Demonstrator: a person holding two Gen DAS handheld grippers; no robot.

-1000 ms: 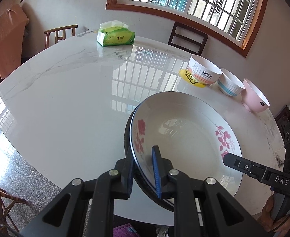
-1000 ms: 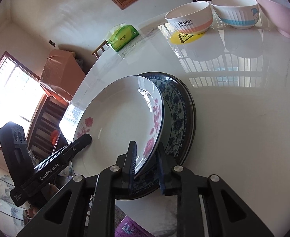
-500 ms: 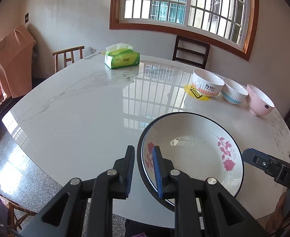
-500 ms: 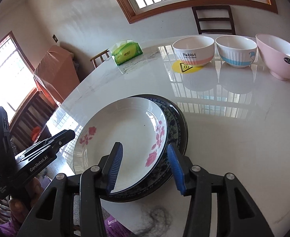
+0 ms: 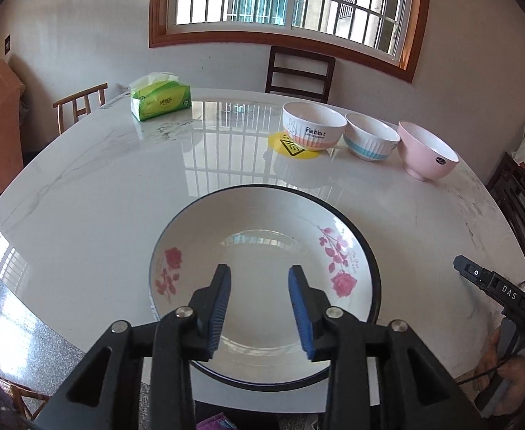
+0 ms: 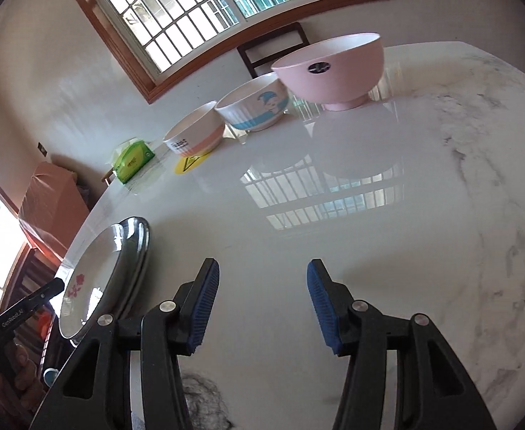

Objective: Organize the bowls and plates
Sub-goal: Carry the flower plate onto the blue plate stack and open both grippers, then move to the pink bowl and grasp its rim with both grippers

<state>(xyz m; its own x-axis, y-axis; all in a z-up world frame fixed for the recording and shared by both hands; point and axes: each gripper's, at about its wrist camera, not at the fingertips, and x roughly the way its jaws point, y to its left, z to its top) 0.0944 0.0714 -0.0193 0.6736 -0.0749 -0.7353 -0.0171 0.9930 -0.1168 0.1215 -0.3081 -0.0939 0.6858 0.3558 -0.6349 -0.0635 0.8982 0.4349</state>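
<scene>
1. Left gripper (image 5: 259, 304) is being held apart over the flowered plate (image 5: 262, 272), nothing gripped; its jaws have just been opening.
2. Right gripper (image 6: 262, 301) is being held apart over bare table (image 6: 388, 251), nothing between the jaws, which have likewise just been opening.
3. The flowered plate is being carried on a darker plate (image 6: 139, 251) near the table edge; a knock risks sliding the stack off.
4. Three bowls are being left in a row beyond: pink bowl (image 6: 330, 68) is judged liable to tip if clipped at the rim.

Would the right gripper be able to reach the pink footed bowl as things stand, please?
Probably yes: the right gripper is open and empty, its jaws having just opened, and only bare marble table lies between it and the pink footed bowl.
</scene>
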